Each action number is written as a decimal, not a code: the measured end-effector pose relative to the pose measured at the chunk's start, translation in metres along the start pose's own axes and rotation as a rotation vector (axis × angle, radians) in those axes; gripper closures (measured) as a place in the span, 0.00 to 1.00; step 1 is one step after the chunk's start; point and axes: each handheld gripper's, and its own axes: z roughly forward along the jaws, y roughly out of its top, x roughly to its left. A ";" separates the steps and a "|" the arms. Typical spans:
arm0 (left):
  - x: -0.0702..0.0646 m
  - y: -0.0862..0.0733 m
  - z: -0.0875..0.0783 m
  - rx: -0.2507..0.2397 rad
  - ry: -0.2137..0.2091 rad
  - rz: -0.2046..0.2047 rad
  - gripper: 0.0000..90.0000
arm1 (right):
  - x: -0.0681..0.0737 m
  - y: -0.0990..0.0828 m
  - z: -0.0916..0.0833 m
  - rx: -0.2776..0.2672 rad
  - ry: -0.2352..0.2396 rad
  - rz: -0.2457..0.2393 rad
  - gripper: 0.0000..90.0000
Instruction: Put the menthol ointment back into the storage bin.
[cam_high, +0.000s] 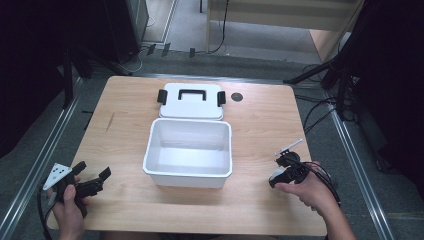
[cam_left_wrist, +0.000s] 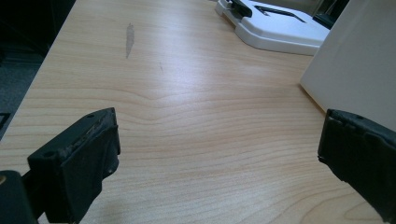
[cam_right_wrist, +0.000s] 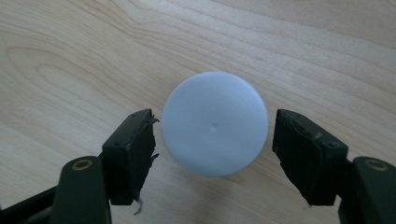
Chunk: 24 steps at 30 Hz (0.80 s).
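A round white cap-like thing (cam_right_wrist: 215, 93) lies flat on the wooden table, seen from straight above in the right gripper view. My right gripper (cam_right_wrist: 212, 126) points down over it, one jaw on each side, with a thin gap between each pad and its rim. In the high view that gripper (cam_high: 279, 179) is at the front right, with the white thing (cam_high: 276, 174) under it. At the front left my left gripper (cam_high: 92, 170) rests open near the table edge. In its own view the left gripper (cam_left_wrist: 218, 140) has only bare wood between its wide jaws.
An open white box (cam_high: 189, 172) stands at the table's middle. Its white lid (cam_high: 192, 107), with a black handle and clips, lies flat behind it. A small dark round mark (cam_high: 236, 97) is at the back right. The box wall (cam_left_wrist: 355, 70) rises close to the left gripper.
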 end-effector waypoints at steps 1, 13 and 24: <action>0.000 0.000 0.000 -0.001 0.000 0.000 0.00 | 0.000 0.002 0.001 0.016 -0.008 0.001 0.40; 0.000 0.000 0.001 0.002 0.001 -0.005 0.00 | 0.004 0.015 0.006 0.085 0.007 -0.004 0.56; 0.000 0.000 0.001 0.007 0.003 -0.003 0.00 | 0.004 0.018 0.002 0.074 0.013 -0.002 0.57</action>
